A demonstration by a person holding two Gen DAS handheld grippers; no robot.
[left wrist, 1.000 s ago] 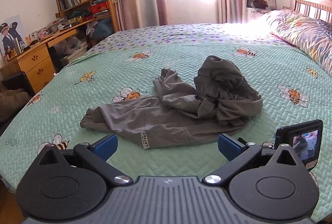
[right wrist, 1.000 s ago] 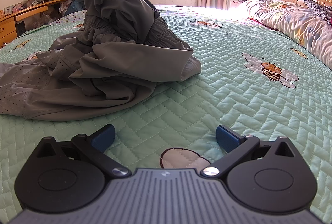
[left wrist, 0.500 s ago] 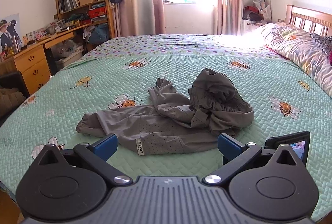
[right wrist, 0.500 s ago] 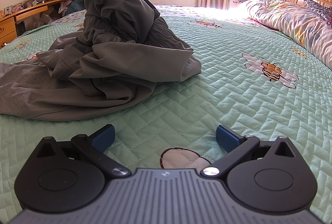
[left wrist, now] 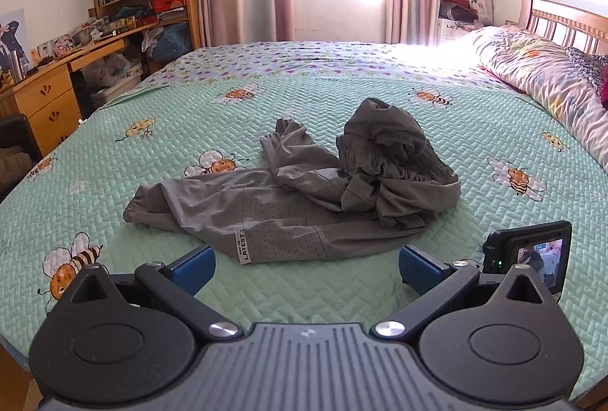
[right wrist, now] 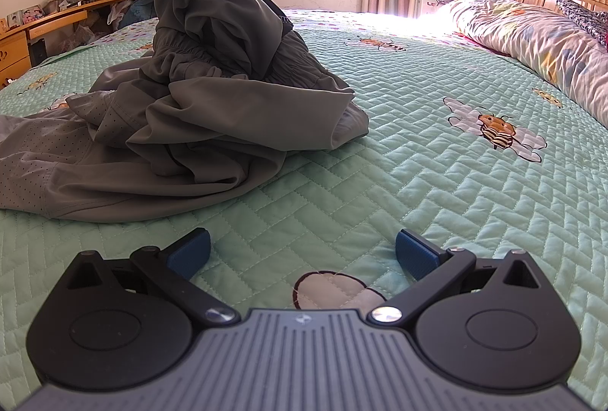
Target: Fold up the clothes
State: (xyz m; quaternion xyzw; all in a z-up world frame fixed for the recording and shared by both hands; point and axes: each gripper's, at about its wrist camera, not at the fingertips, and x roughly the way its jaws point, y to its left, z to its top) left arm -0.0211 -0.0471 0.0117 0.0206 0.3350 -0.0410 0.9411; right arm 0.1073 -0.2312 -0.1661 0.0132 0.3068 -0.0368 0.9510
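Seen from the left wrist, the grey trousers [left wrist: 288,198] lie in the middle of the bed [left wrist: 475,129], clear of every edge. Their long axis runs across the view, roughly parallel to the bed's near edge. At the left end a cuffed leg [left wrist: 171,200] stretches out flat. Moving right, a white label [left wrist: 243,246] sits on the near hem, just ahead of the left gripper [left wrist: 306,264]. That gripper hangs above the near edge with its blue pads spread wide and nothing between them. The label and hem lie straight ahead of it, near the fingers but not touching.

Further right the cloth gathers into a crumpled heap [left wrist: 391,160], where the waistband seems to be buried. A small camera screen [left wrist: 537,255] shows at the right of this view.

From the right wrist, the right gripper [right wrist: 302,253] sits low over the quilt, likewise released and empty. The heap [right wrist: 228,69] rises ahead and to its left, apart from the fingers, with bare quilt between.

So each hand is nearer its own end: the left to the flat leg and hem, the right to the heap. The next move probably calls for the right gripper to shift leftward to reach the bundle.
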